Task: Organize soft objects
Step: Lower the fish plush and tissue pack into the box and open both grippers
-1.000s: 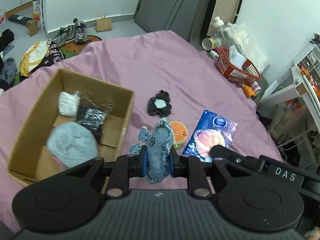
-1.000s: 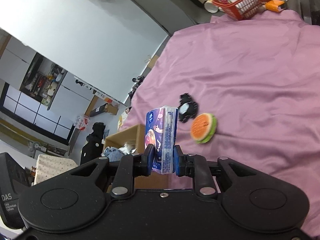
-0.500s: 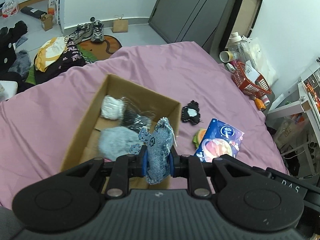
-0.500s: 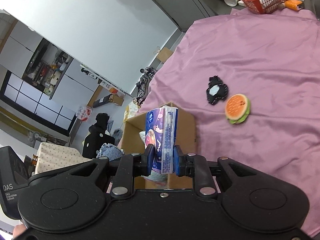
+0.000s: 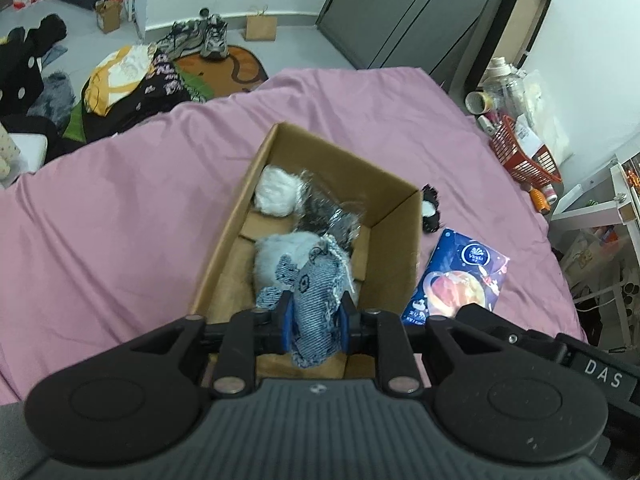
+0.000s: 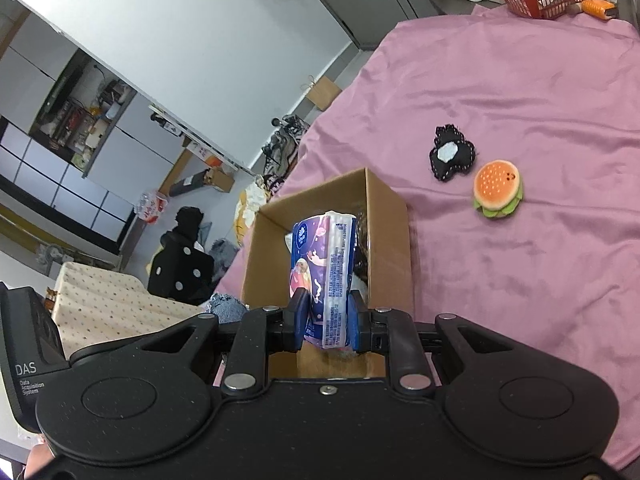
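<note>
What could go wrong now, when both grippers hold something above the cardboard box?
1. The left gripper holds the denim toy and the right gripper holds the tissue pack, both near the box; they might bump each other.
2. The box already holds a grey plush and other soft things, so a dropped item may land on them and roll over the wall.
3. The burger toy and black toy on the sheet could be forgotten.
</note>
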